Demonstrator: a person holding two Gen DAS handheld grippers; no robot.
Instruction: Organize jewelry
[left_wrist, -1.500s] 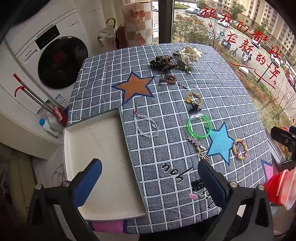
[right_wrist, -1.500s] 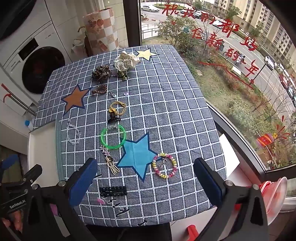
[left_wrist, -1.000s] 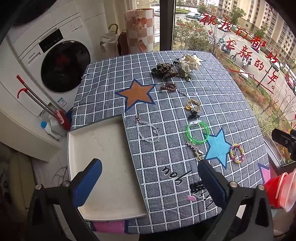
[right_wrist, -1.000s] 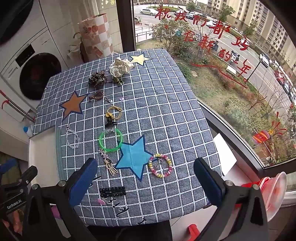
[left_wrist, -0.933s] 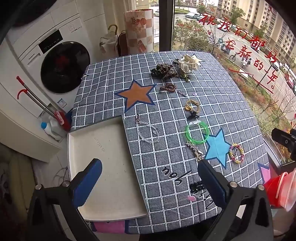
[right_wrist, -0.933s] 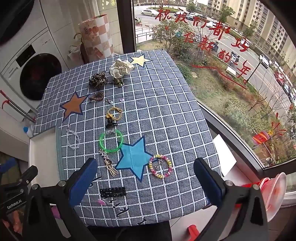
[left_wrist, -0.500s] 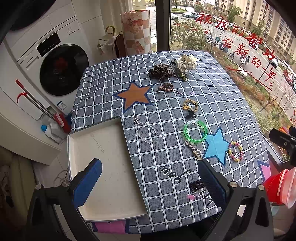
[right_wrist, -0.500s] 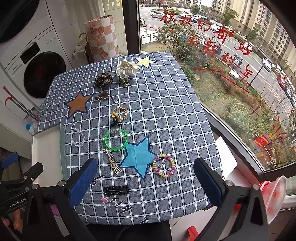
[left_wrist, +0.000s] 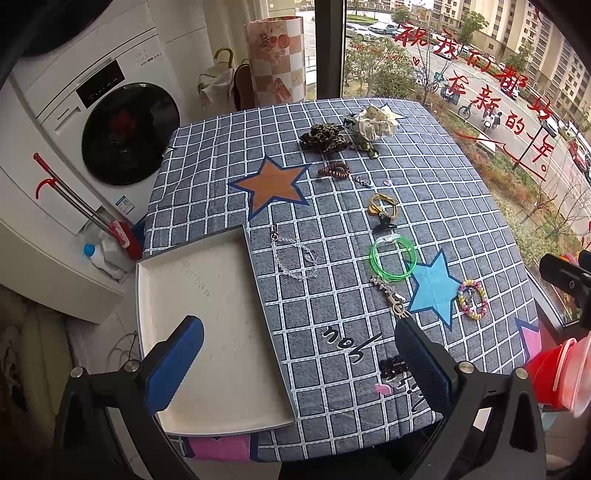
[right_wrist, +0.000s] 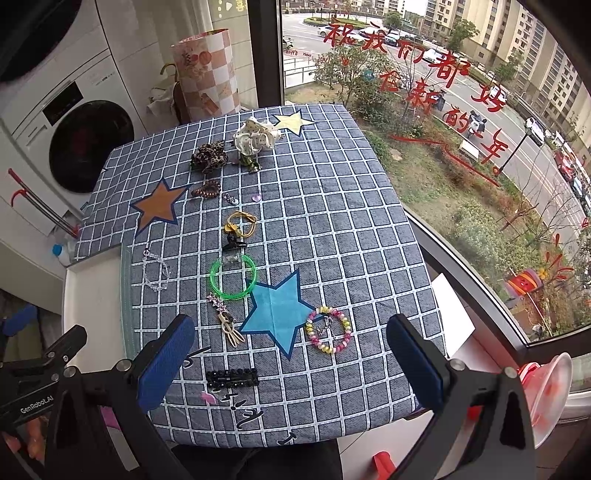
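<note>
Nothing had been sorted yet, as far as the views showed: the white tray (left_wrist: 207, 295) at the near left edge of the table lay bare, and every piece still sat out on the checked tablecloth (left_wrist: 424, 184). A rough line of items ran from far to near: a cream scrunchie (left_wrist: 375, 123) and a leopard scrunchie (left_wrist: 325, 137) at the far end, then a brown coil hair tie (left_wrist: 334, 170), a yellow hair tie (left_wrist: 384, 205), a green bangle (left_wrist: 393, 258), a star-topped hair pin (left_wrist: 391, 297) and a black clip (right_wrist: 232, 377) nearest. A clear bead bracelet (left_wrist: 295, 254) lay just beside the tray's right rim, while a pastel bead bracelet (right_wrist: 328, 329) rested on the right, touching the blue star patch. The whole job appeared to remain. Both tools were held high above the near edge, looking down and away over the table. The left gripper (left_wrist: 299, 362) had its blue pads spread wide with nothing between them, poised over the tray's near right corner; the right gripper (right_wrist: 291, 365) was equally wide and empty, above the black clip and the pastel bracelet.
</note>
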